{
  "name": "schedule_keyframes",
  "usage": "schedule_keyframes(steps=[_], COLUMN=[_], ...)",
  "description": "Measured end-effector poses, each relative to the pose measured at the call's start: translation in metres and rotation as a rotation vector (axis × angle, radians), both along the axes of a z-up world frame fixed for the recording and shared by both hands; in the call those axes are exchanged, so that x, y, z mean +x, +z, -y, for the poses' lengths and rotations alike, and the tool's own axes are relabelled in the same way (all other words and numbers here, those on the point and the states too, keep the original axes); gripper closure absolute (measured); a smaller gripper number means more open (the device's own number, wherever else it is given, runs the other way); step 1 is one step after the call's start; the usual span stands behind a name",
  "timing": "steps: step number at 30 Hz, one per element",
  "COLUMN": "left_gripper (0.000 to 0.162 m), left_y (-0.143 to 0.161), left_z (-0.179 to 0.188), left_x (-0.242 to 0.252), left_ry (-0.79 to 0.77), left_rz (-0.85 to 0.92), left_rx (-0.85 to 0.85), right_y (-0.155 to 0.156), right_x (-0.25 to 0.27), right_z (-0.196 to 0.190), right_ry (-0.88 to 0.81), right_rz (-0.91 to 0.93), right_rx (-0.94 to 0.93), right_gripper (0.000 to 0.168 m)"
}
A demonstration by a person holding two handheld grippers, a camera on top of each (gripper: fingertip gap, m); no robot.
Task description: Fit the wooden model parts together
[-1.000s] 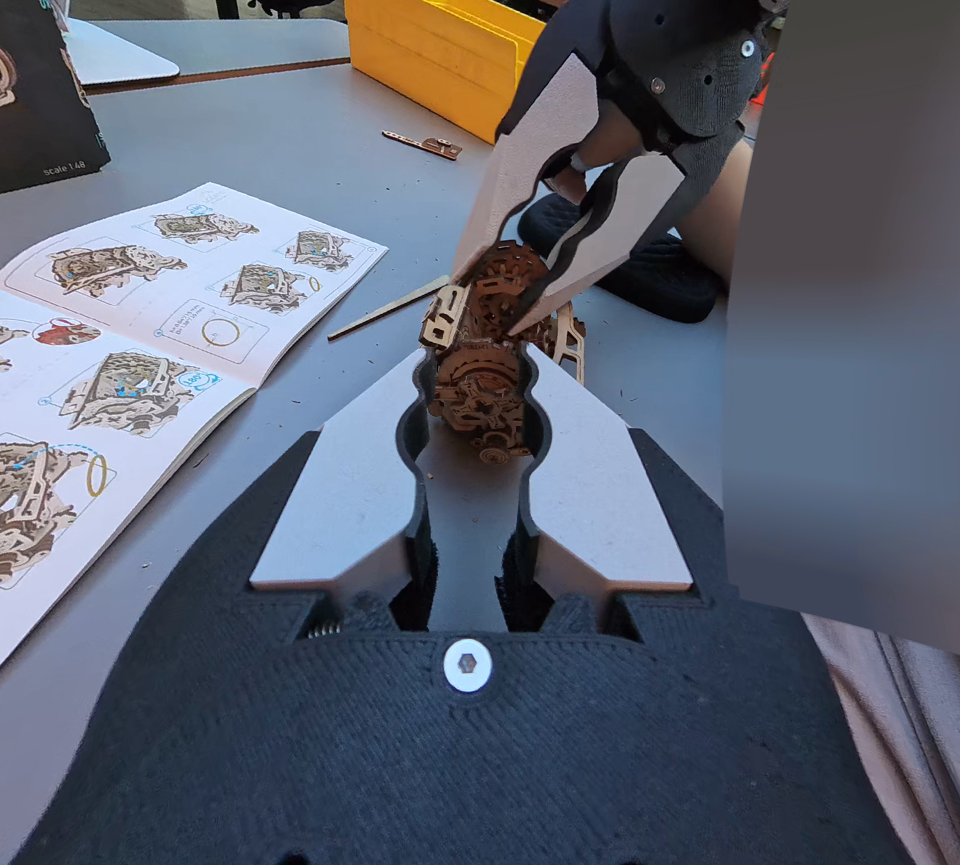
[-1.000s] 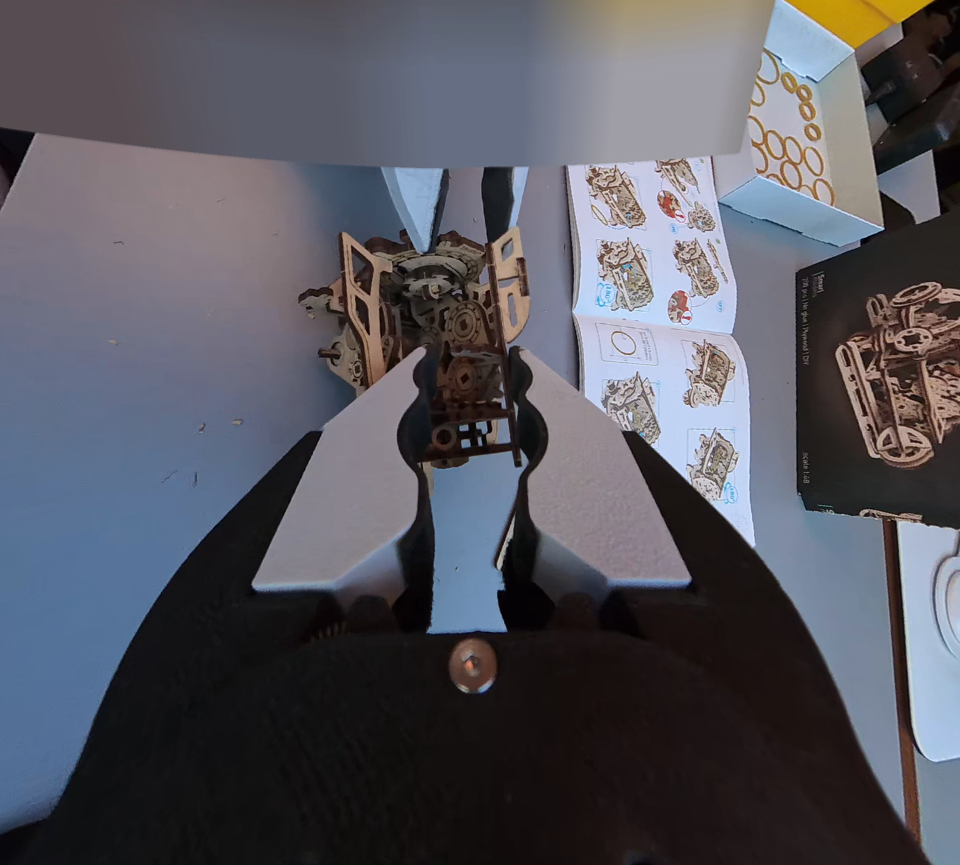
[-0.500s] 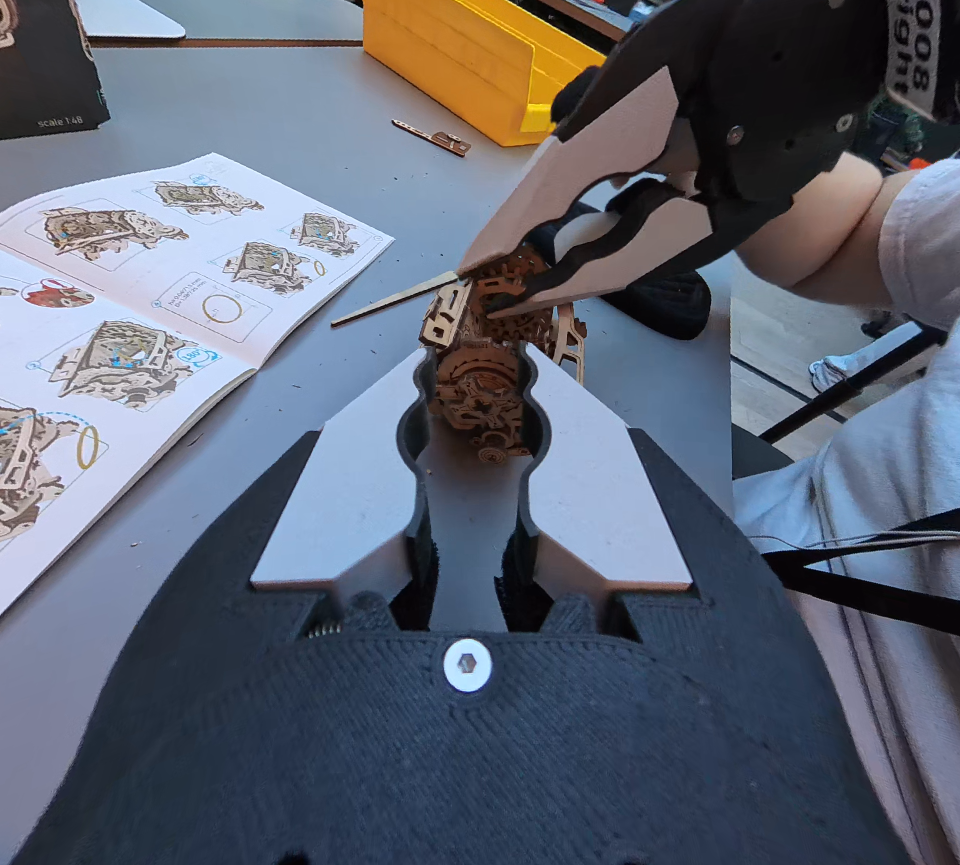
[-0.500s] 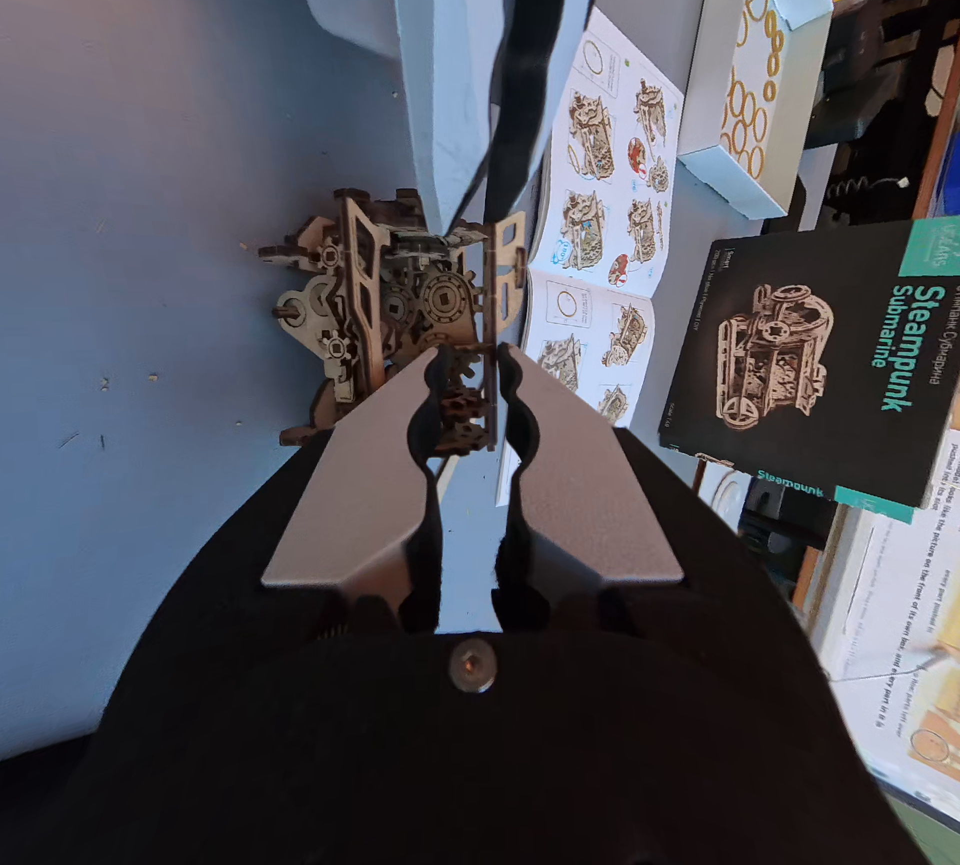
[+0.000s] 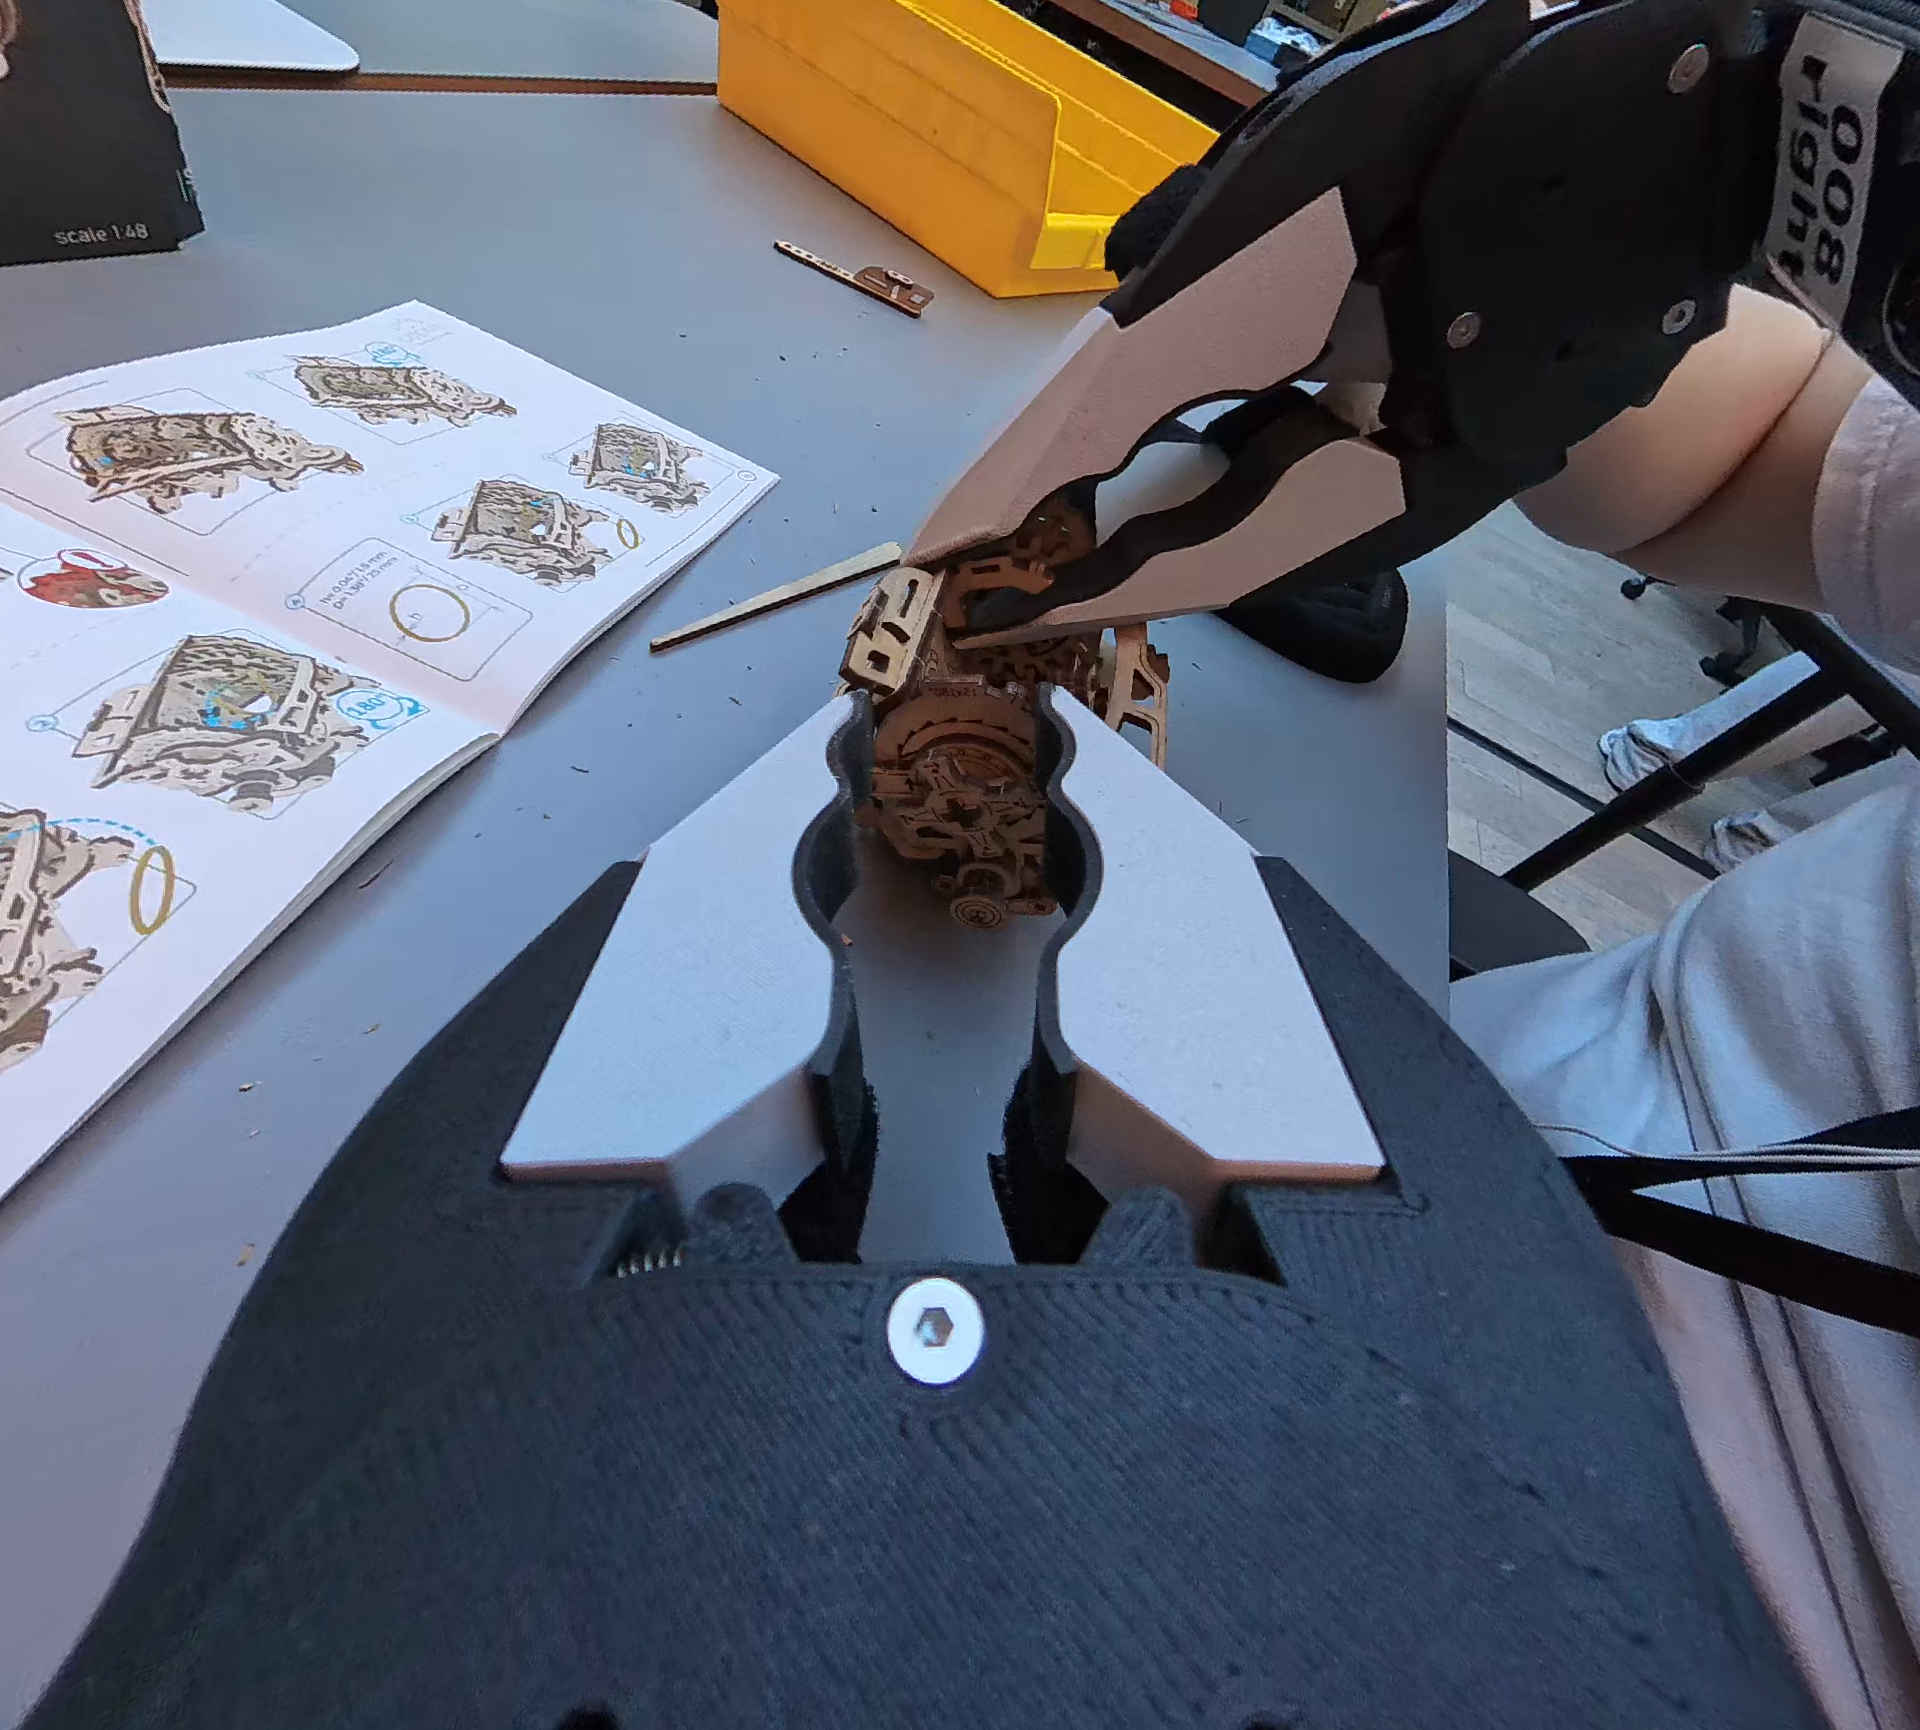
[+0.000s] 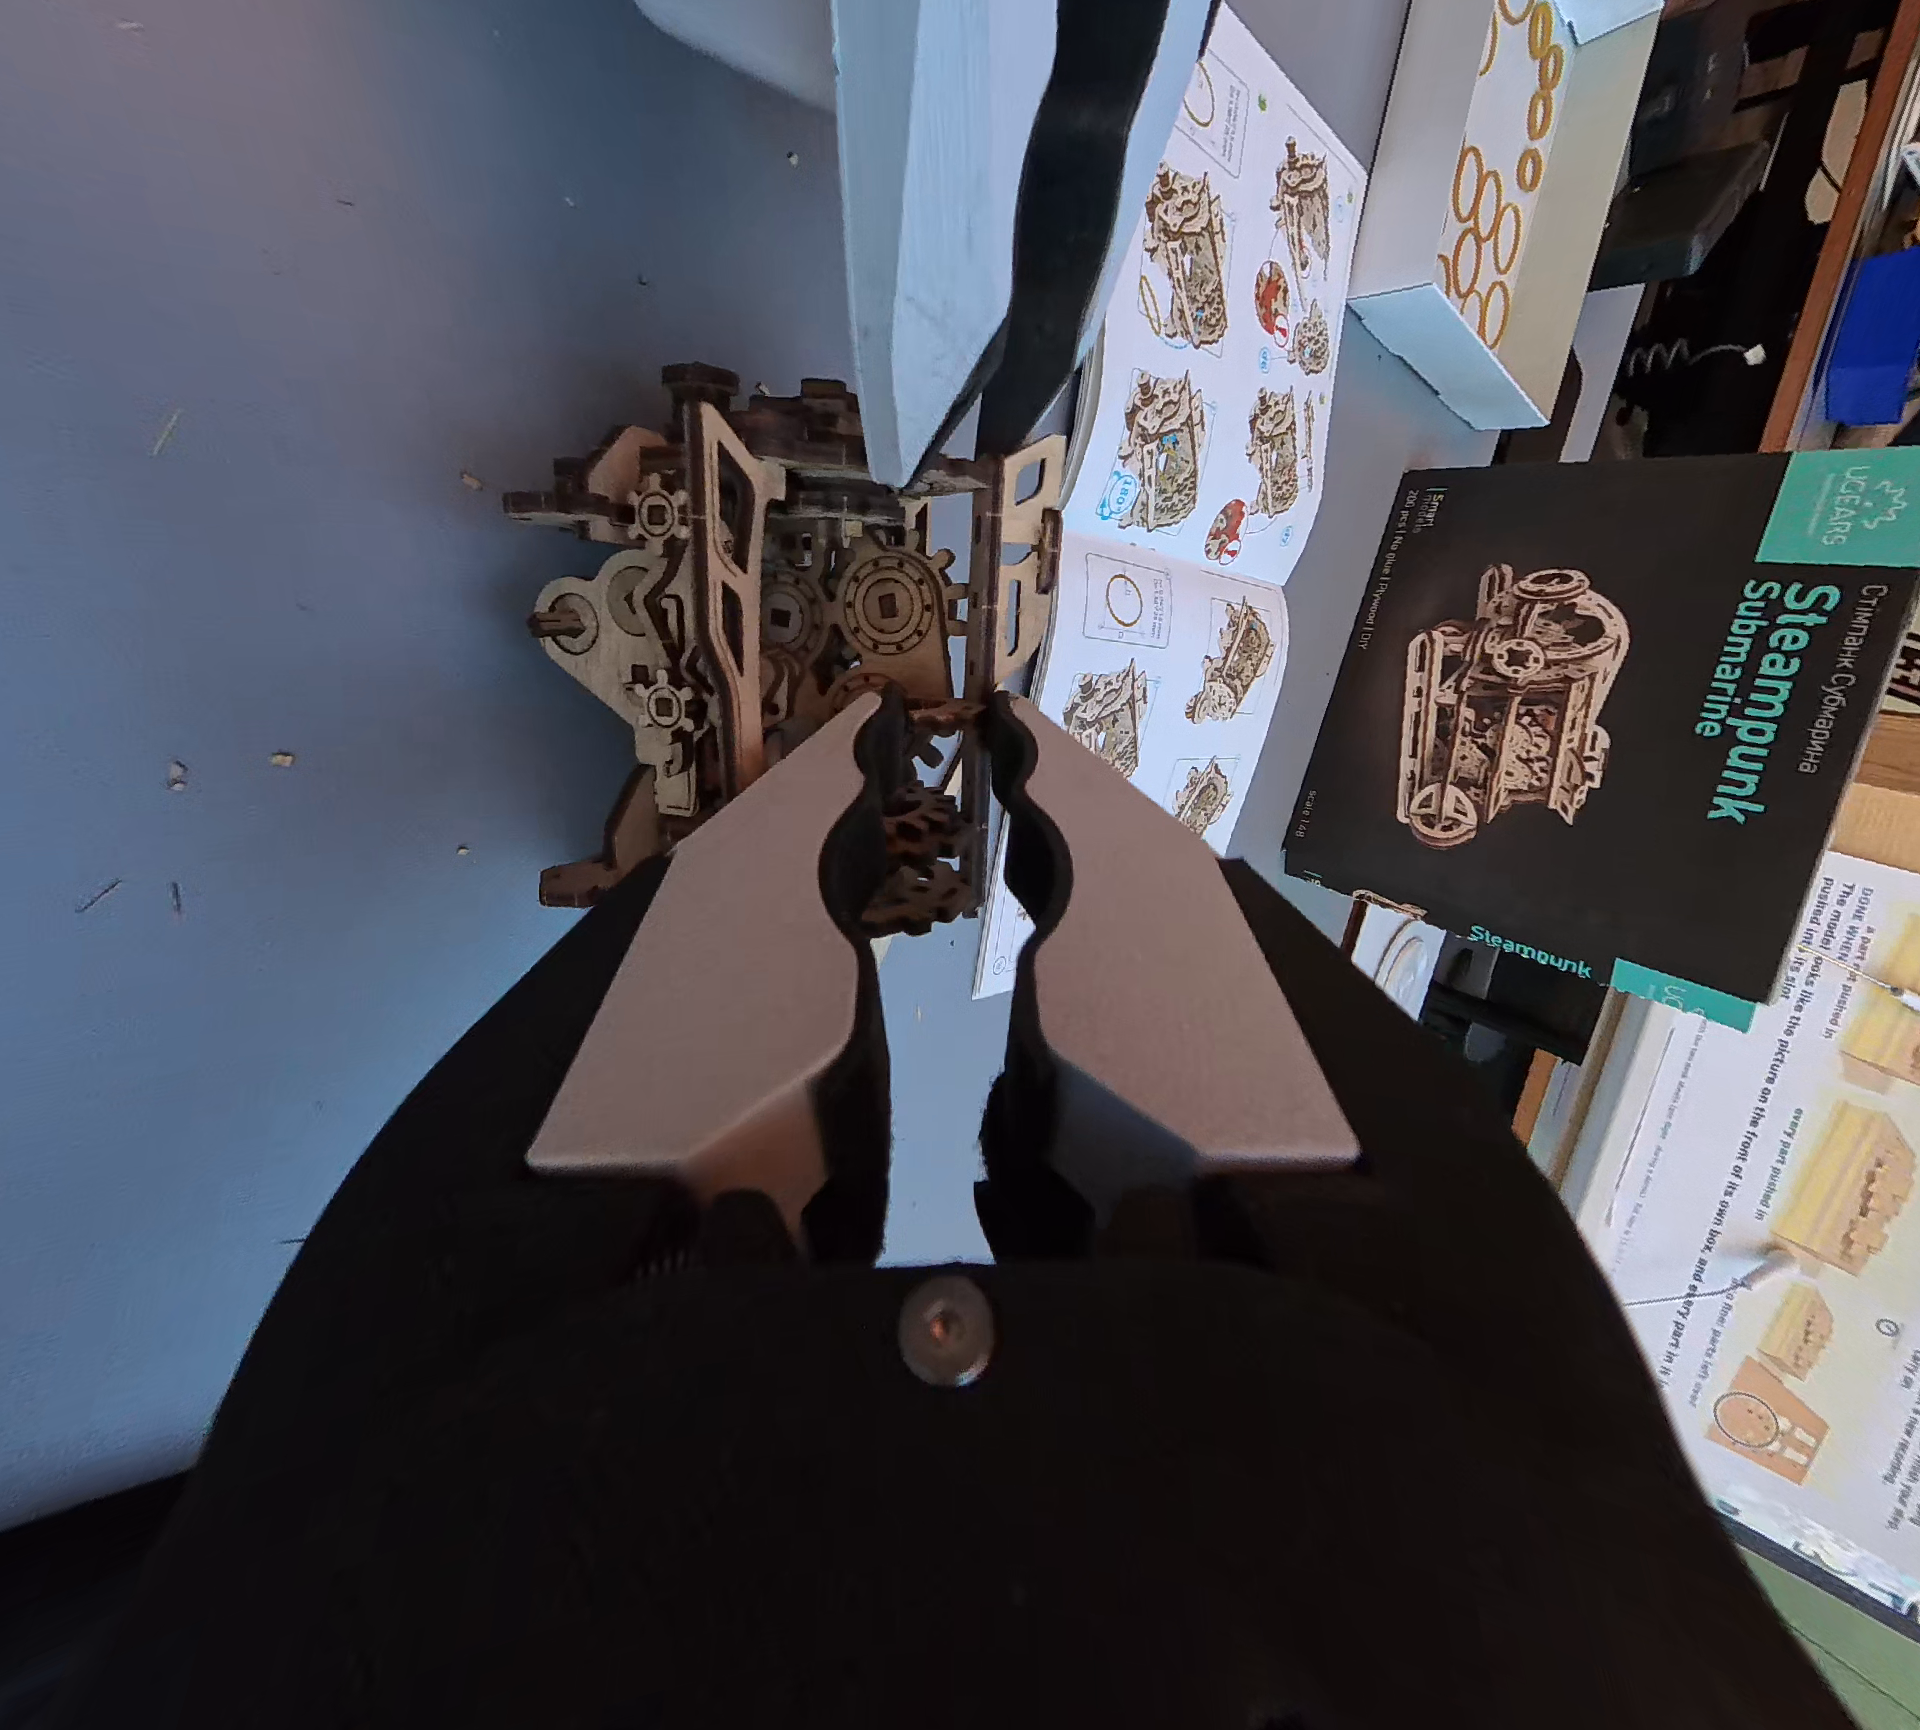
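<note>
Glossy paper of the instruction booklet (image 5: 343, 558) lies open at the left on the matte grey table (image 5: 499, 226), probably for reference. Centre, the left gripper (image 5: 951, 724) clamps the laser-cut plywood model (image 5: 961, 807), steadying it on the table. From the right, the right gripper (image 5: 940, 589) pinches a small toothed wooden part (image 6: 920, 833) against the model's top, apparently seating it.

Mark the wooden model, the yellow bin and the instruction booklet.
wooden model (image 5: 961, 807), left wrist view, round front face.
yellow bin (image 5: 894, 96), left wrist view, long side wall.
instruction booklet (image 5: 343, 527), left wrist view, right-hand page.
</note>
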State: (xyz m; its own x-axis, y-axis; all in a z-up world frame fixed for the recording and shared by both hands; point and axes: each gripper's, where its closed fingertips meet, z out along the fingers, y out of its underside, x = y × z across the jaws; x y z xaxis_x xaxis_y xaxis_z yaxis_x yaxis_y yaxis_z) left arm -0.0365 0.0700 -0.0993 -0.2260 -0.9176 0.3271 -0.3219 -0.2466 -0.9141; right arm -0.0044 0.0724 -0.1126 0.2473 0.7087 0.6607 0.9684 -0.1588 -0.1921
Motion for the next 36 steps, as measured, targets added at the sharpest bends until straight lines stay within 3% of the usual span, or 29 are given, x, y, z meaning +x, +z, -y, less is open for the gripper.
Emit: schedule_keyframes(steps=[12,17,23,27,30,36], left_gripper=[0.133,0.133,0.133,0.151,0.150,0.131], left_y=[0.000,0.000,0.000,0.004,0.003,0.007], left_z=[0.002,0.004,0.003,0.007,0.005,-0.010], left_x=[0.000,0.001,0.001,-0.001,-0.001,-0.002], left_ry=[-0.004,-0.013,-0.010,-0.035,-0.020,0.052], left_rz=[0.006,0.009,0.006,0.032,0.030,0.050], left_rx=[0.019,0.024,0.015,0.005,0.014,-0.030], right_y=[-0.001,-0.007,-0.007,-0.008,-0.007,-0.006], right_x=[0.000,0.000,0.001,0.000,0.002,0.001], right_z=[0.002,0.007,0.007,0.010,0.006,0.007], right_ry=[0.003,-0.006,0.003,-0.015,-0.022,0.033], right_rz=[-0.035,-0.106,-0.057,-0.050,-0.047,-0.013], right_rx=[-0.073,-0.242,-0.294,-0.319,-0.293,-0.241], right_gripper=[0.153,0.151,0.153,0.155,0.154,0.152])
